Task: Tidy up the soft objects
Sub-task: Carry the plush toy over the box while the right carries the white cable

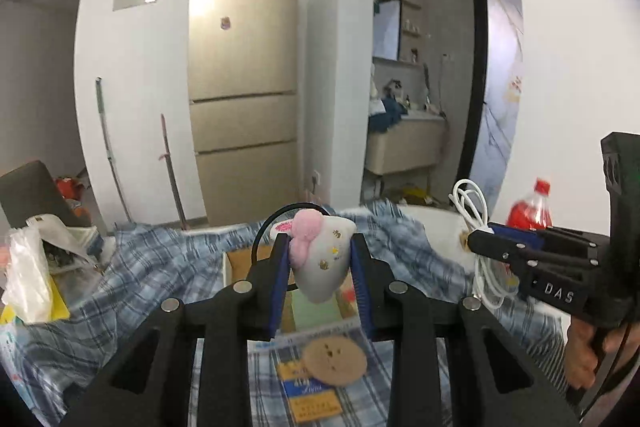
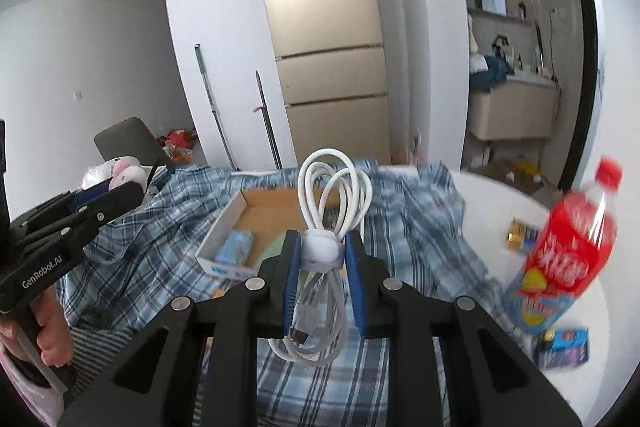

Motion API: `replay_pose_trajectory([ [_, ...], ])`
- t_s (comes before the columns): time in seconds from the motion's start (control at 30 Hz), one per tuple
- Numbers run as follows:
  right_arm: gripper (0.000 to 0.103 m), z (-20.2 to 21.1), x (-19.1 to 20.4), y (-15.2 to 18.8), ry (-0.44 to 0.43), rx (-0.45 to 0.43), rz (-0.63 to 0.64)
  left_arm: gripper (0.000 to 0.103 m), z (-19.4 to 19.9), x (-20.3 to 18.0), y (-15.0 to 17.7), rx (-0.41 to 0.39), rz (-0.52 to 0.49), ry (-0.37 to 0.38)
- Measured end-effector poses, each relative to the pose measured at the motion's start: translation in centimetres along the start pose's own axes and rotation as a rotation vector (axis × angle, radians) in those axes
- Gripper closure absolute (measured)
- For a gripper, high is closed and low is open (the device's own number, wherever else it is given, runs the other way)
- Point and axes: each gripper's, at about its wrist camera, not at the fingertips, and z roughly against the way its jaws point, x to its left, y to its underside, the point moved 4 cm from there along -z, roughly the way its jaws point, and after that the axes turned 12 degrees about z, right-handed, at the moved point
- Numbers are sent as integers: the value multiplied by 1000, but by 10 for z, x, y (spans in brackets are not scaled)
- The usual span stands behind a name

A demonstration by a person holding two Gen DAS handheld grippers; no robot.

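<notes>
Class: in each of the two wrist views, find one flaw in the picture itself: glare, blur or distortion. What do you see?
Left wrist view: glare washes out the fridge door, and the fisheye bends the walls. Right wrist view: the red drink bottle is smeared by blur, while the white cable in the right gripper stays sharp.

Bright, fridge [image 1: 244, 39] glare, fisheye edges

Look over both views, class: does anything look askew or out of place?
The plaid cloth lies rumpled instead of flat, leaving bare tabletop on the right. The red drink bottle looks tilted, though that may be lens distortion.
</notes>
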Motion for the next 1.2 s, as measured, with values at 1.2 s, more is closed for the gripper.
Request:
replay_pose_trajectory([
  [1.2,81,-189,-12,-66,-40,133,-103,72,-175,86,-36,245,141,-160],
])
